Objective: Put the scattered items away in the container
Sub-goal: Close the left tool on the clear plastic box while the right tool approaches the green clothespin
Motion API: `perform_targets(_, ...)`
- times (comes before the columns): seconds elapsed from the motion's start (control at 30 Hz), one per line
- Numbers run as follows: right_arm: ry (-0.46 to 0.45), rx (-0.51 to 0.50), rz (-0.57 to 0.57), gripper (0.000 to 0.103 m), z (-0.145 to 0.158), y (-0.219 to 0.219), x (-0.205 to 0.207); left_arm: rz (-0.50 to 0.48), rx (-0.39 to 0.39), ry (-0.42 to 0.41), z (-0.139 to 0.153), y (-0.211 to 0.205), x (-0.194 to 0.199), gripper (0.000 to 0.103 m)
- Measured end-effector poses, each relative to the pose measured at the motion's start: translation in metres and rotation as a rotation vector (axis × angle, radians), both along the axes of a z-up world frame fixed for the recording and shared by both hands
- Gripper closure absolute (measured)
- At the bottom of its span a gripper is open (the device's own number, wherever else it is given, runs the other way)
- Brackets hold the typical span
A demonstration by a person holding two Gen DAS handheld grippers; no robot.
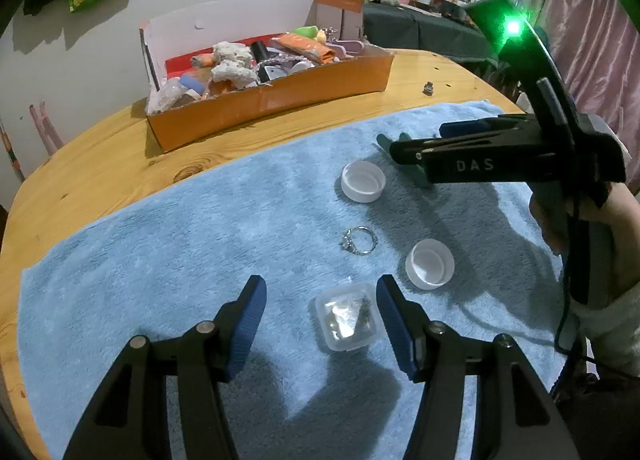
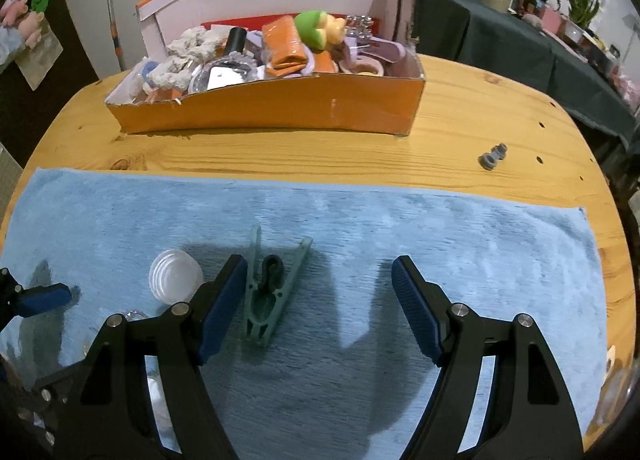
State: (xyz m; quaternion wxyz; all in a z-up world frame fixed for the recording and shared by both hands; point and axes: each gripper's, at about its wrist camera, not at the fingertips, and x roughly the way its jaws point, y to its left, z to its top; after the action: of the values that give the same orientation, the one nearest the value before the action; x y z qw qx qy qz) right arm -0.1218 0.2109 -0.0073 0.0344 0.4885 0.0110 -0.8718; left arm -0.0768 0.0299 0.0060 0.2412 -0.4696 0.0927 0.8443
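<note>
Trouble is likeliest at your left gripper: its jaws are spread around the small clear case, which sits nearer the right pad, so closing now could shove it sideways across the blue towel or squeeze it out. Your right gripper is spread wide and empty, its left pad just beside the green clothes peg, which could twist away. Ring and two white caps lie nearby; the orange box already looks crowded
</note>
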Motion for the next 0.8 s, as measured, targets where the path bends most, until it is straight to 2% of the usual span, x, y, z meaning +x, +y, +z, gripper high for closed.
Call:
perform_targets(0.4,0.025,0.027,0.045,0.03,-0.007,-0.013,0.008,-0.002,0.034,-0.034,-0.007,0.005,0.001,0.043)
perform_targets(0.63,0.028,0.022,0.046,0.03,-0.01,-0.011,0.008,0.015,0.057,-0.062,-0.013,0.0,-0.001,0.051)
perform_targets(0.73,0.036,0.022,0.043,0.039,-0.01,-0.011,0.008,0.017,0.059,-0.06,-0.013,-0.001,0.0,0.054)
perform_targets(0.8,0.038,0.029,0.046,0.04,-0.011,-0.012,0.008,0.017,0.057,-0.055,-0.014,-0.001,0.001,0.055)
